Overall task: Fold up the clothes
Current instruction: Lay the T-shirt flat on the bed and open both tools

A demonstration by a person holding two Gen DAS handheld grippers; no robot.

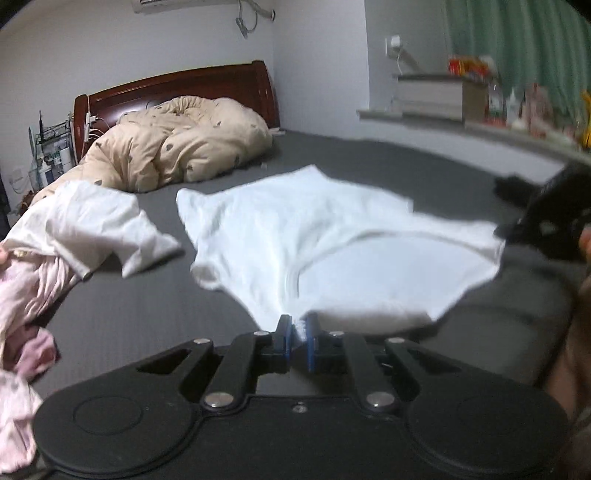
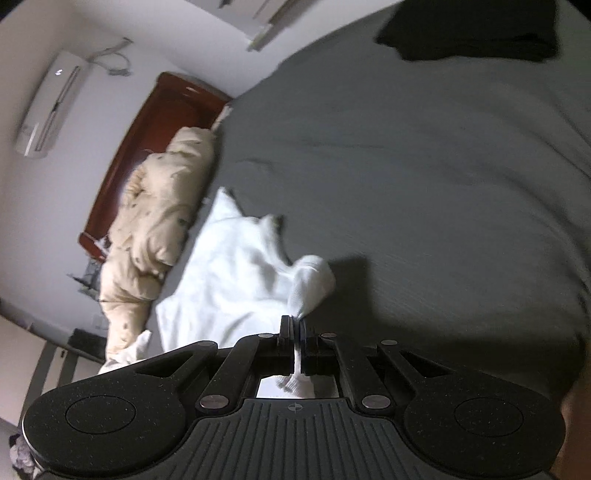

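The left gripper (image 1: 298, 334) has its jaws clenched on a bunched edge of the white shirt (image 1: 306, 236); the right gripper (image 2: 295, 334) has its jaws clenched on another bit of the same shirt, a thin strip of white cloth running through between them; in the left wrist view the right gripper shows at the far right, at the shirt's corner. The shirt hangs stretched between the two, its far part spread over the grey bed (image 1: 369, 162); both views are blurred, so how much of it touches the bed is unclear. It looks like the laying-out step, so no fold is made in this shirt yet; smoothing flat, sleeves in and halving seem left. A heap of pink and white clothes (image 1: 55, 251) lies unfolded at the bed's left edge, well apart from the shirt; a dark item (image 2: 469, 29) lies at the far side, perhaps folded already, though I cannot tell; a beige quilt (image 1: 177, 144) is bundled by the headboard (image 1: 221, 79).
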